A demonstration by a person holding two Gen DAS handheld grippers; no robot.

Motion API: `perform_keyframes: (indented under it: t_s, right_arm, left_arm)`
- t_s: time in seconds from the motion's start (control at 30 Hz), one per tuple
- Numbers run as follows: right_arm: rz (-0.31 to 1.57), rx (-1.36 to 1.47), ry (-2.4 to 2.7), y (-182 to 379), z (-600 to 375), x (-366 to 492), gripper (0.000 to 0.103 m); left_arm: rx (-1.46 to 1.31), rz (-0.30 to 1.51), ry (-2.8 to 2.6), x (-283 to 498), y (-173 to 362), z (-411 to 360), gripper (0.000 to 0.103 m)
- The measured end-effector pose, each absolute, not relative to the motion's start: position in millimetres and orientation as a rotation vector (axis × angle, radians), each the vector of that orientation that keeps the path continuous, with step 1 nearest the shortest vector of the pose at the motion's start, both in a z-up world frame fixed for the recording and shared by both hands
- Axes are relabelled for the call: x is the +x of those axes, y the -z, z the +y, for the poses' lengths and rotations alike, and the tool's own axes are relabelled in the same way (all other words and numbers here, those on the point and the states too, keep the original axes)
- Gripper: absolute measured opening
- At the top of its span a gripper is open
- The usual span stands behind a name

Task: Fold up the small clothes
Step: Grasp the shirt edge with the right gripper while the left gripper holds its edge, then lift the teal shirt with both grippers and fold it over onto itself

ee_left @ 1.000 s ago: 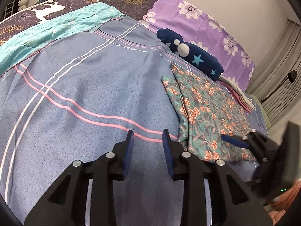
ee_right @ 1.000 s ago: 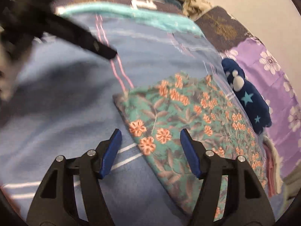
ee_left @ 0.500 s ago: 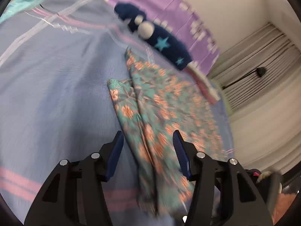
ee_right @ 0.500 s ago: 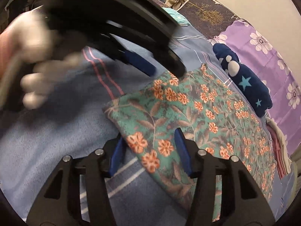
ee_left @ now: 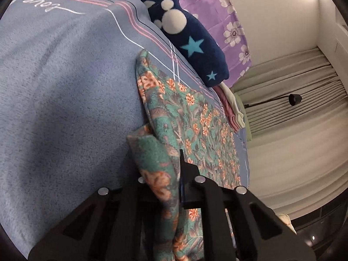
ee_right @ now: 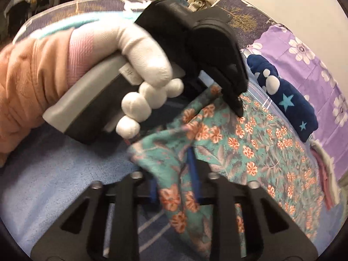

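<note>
**Both grippers pinch the near edge of the floral cloth, ready to fold**

Left wrist view: my left gripper (ee_left: 171,187) has just been closing, and its jaws now stand narrow, clamped on a raised corner of the floral garment (ee_left: 195,130). The rest of the garment lies flat on the blue-grey bedspread (ee_left: 65,87), running away from me toward a navy fleece roll with stars (ee_left: 189,37) and a purple flowered sheet (ee_left: 228,10). A small stack of pink and white folded clothes (ee_left: 232,106) sits just past the garment's far end. The left finger is mostly buried under bunched fabric, so I cannot see how much cloth it has.

Right wrist view: my right gripper (ee_right: 174,174) has also just been closing. Its blue pads (ee_right: 192,163) press a gathered fold of the same garment's near edge. Above it, a white-gloved hand (ee_right: 143,65) holds the left gripper, whose tip rests on the cloth further along.

My worry: both grips are bunched, not flat. If either holds only one layer, lifting would separate the layers and the fold would come out crooked. A shallow pinch could also slip free. The gloved hand blocks the edge between the two grips, and the garment's near hem is cut off below the frame.
</note>
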State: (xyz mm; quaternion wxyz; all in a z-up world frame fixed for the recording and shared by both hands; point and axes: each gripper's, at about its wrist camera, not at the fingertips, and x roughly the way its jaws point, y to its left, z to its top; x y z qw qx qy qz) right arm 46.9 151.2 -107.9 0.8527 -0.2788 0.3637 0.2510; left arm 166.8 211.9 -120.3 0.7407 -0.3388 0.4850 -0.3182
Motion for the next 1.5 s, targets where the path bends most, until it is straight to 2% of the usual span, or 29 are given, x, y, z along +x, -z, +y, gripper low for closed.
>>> perform_keyframes:
  t_s: [0.27,0.57,1.17,1.5]
  right_arm:
    - [0.68,-0.372,-0.517,59,110,42,0.013]
    - [0.695,0.008,-0.473,19,2,51,0.012]
    - [0.674,0.325,-0.313,27,-170,14,0.012]
    - [0.687,0.419,-0.188,50,-238,-13,0.012]
  left_arm:
    - [-0.726,1.021,0.661,169,84,196,0.01]
    - [-0.616,1.02,0.663,172,37,121,0.008]
    - [-0.394,1.059,0.757,159,10,-64,0.007]
    - [-0.216,1.146,0.787,152,25,-157,0.007]
